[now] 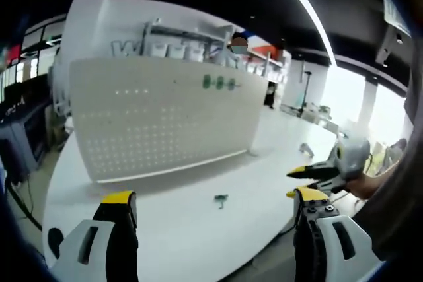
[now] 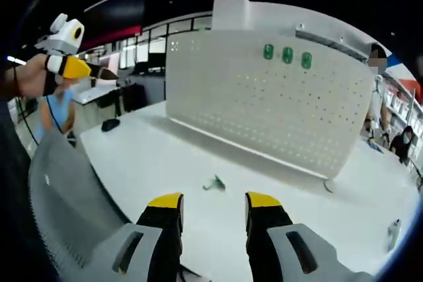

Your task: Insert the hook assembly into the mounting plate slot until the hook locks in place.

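Note:
A small grey-green hook assembly (image 1: 221,199) lies flat on the white table (image 1: 165,229), in front of the upright white perforated mounting plate (image 1: 158,117). Three green hooks (image 1: 218,83) hang near the plate's top edge. My left gripper (image 1: 215,196) is open, its jaws wide apart on either side of the hook and short of it. In the right gripper view the hook assembly (image 2: 213,183) lies just beyond my open right gripper (image 2: 214,200), with the plate (image 2: 264,97) behind it. A hand holds the right gripper (image 1: 310,173) at the right of the left gripper view, and the left gripper (image 2: 76,67) sits at the upper left of the right gripper view.
A grey mesh chair back (image 2: 59,196) stands close at the lower left. On the table lie a dark mouse-like object (image 2: 109,125) and a small item (image 2: 394,232) at the far right. Desks, shelves and people fill the background.

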### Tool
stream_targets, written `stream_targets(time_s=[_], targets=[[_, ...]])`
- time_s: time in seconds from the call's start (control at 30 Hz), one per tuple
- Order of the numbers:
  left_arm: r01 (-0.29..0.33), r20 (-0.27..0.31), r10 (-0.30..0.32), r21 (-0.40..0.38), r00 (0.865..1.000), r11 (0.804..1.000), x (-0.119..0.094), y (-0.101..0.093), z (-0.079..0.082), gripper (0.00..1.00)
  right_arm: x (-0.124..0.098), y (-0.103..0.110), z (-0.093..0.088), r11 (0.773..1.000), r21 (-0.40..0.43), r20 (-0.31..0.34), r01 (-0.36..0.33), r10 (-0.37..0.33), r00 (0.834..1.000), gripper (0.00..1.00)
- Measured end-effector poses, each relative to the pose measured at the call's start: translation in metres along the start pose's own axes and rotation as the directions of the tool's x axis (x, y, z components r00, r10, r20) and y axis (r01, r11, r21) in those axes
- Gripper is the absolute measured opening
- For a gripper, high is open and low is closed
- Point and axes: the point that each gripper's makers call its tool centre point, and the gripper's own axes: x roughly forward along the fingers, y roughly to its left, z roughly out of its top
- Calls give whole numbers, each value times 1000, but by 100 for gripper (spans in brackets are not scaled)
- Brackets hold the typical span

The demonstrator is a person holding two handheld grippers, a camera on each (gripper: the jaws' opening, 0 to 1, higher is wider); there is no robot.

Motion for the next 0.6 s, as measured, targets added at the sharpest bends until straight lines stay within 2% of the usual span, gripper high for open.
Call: stream_targets(time_s=[0.3, 0.6], targets=[[5, 0, -5, -5, 1000, 1000, 7, 11, -1, 100, 25, 9, -6, 999, -21, -28, -38, 37, 999, 36], [-6, 7, 6, -25, 1000, 1000, 5, 24, -1, 100, 58, 15, -12, 996, -33, -79, -81, 79, 994, 36]])
